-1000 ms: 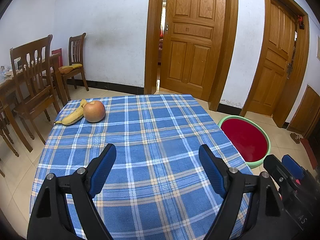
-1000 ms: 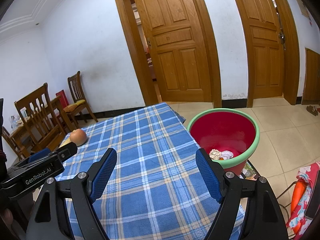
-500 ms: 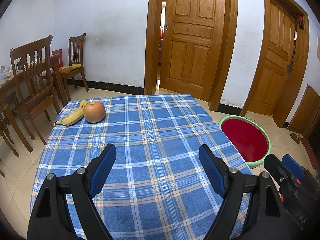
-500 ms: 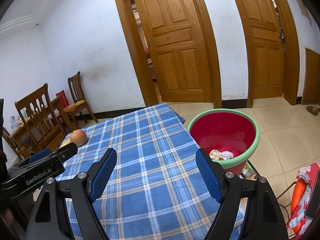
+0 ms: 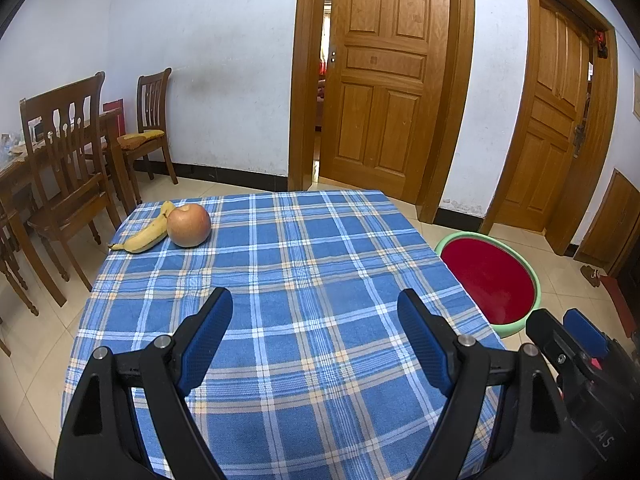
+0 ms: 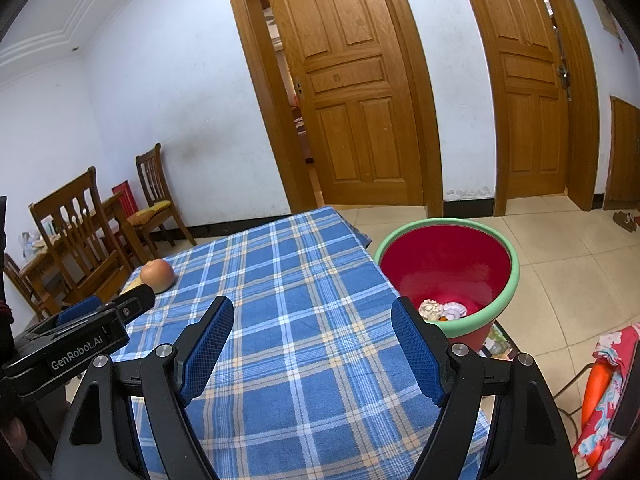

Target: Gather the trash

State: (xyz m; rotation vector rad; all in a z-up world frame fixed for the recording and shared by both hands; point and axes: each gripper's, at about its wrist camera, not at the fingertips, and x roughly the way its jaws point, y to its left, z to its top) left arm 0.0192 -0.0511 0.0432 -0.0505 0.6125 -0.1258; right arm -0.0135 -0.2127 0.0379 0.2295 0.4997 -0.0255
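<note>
On the blue plaid tablecloth [image 5: 304,280], an apple [image 5: 188,225] touches a banana [image 5: 144,236]. Left gripper [image 5: 315,312] and right gripper [image 6: 312,316] jaws stand wide, empty. Red bin [image 6: 444,264] stands beside the table.

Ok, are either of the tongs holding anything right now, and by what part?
Nothing is held. The left tongs and right tongs both stand open over the checked tablecloth, with nothing between them; the apple and banana lie untouched.

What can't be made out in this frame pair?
- Yellow banana: right wrist view, almost wholly hidden behind the red apple and the left gripper's body.
- Scraps in the red bucket with green rim: too small to identify; left wrist view shows only its wall.
</note>
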